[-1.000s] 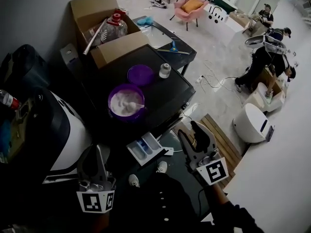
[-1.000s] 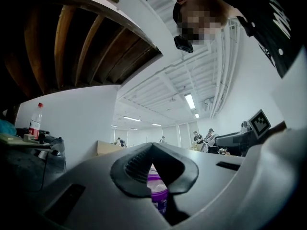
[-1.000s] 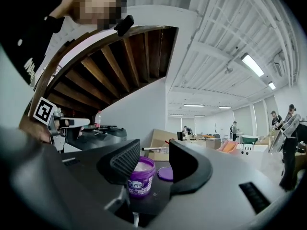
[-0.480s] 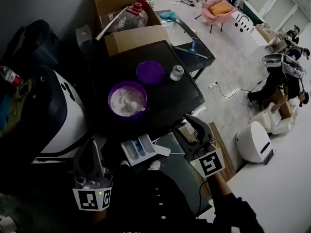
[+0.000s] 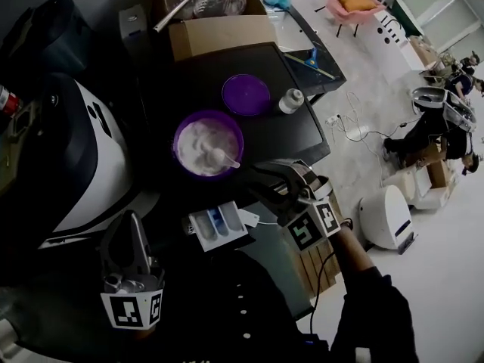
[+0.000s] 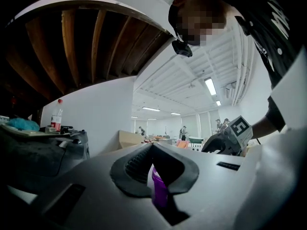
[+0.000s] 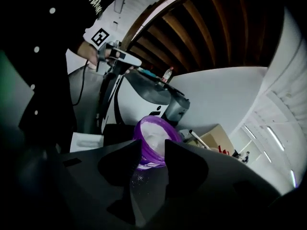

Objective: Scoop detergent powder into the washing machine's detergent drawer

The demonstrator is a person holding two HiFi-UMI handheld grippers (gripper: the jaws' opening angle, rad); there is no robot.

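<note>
Two claws, neither gripping a thing. Over the bench's (image 5: 302,138) near edge, the right claw (image 5: 271,174), angled down at the purple tub (image 5: 178,138) of white powder (image 5: 200,138); jaws parted though just now closing a little, with nothing between them but bench top speckled with grains, short of the tub's wall. In the powder, a white scoop (image 5: 224,157), handle pointing toward the right claw. Low beside the washing machine (image 5: 83,165), off the bench's left edge, the left claw (image 5: 132,219), pointing level, tips pressed together; only a thin strip of purple seen in the slit behind them, too little to name. Just off the bench's near edge, between both claws, the detergent drawer (image 5: 218,228), pulled out. Farther back toward mid-bench, a purple lid (image 5: 246,94), and a small white bottle (image 5: 291,100) just beside it toward the right edge.
</note>
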